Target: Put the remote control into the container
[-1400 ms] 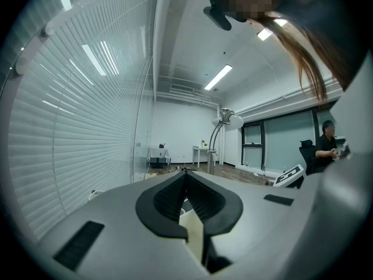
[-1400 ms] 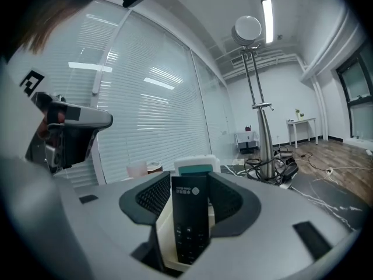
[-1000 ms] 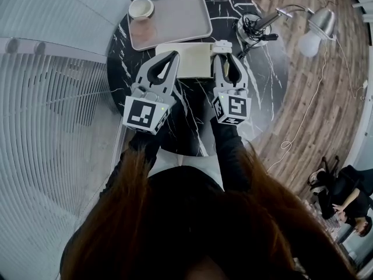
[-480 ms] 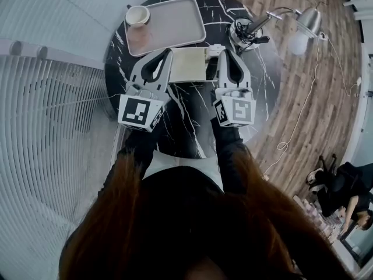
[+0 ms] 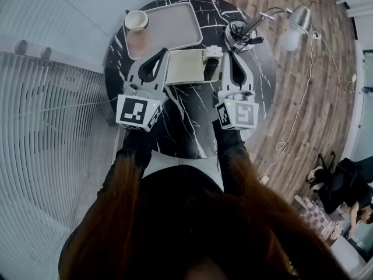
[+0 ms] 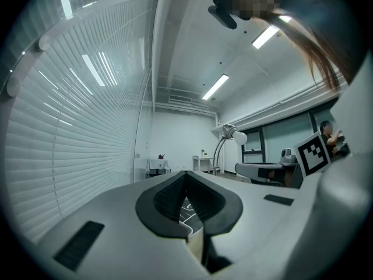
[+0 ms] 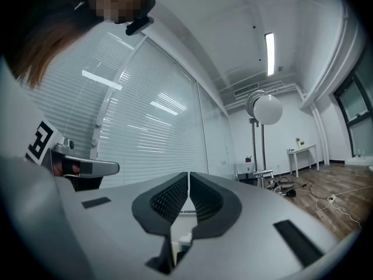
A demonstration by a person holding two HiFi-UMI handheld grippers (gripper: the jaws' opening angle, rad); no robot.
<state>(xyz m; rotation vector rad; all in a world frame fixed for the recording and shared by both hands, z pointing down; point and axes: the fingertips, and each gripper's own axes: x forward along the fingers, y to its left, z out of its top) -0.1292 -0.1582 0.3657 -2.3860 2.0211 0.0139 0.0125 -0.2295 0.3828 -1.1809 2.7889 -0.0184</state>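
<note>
Two hand-held grey grippers hover over a round black marble table (image 5: 189,107) with white veins, one on each side of a shallow cream rectangular container (image 5: 185,66). The left gripper (image 5: 164,51) sits just left of the container, and its fingers are clenched tip to tip with nothing between them. The right gripper (image 5: 232,53) sits just right of the container, its fingers likewise pressed together and empty.

A dark oblong remote control (image 5: 210,69) lies at the container's right end, inside its rim as far as the head view shows. A small white object (image 5: 213,52) rests at the container's far right corner. Beyond the container stands a grey rectangular tray (image 5: 172,22), with a pale round cup (image 5: 137,20) and a pinkish tumbler (image 5: 139,38) at its left end. Right of the container and further back stands a silver desk lamp (image 5: 298,18) on a cable-wound base.
</note>
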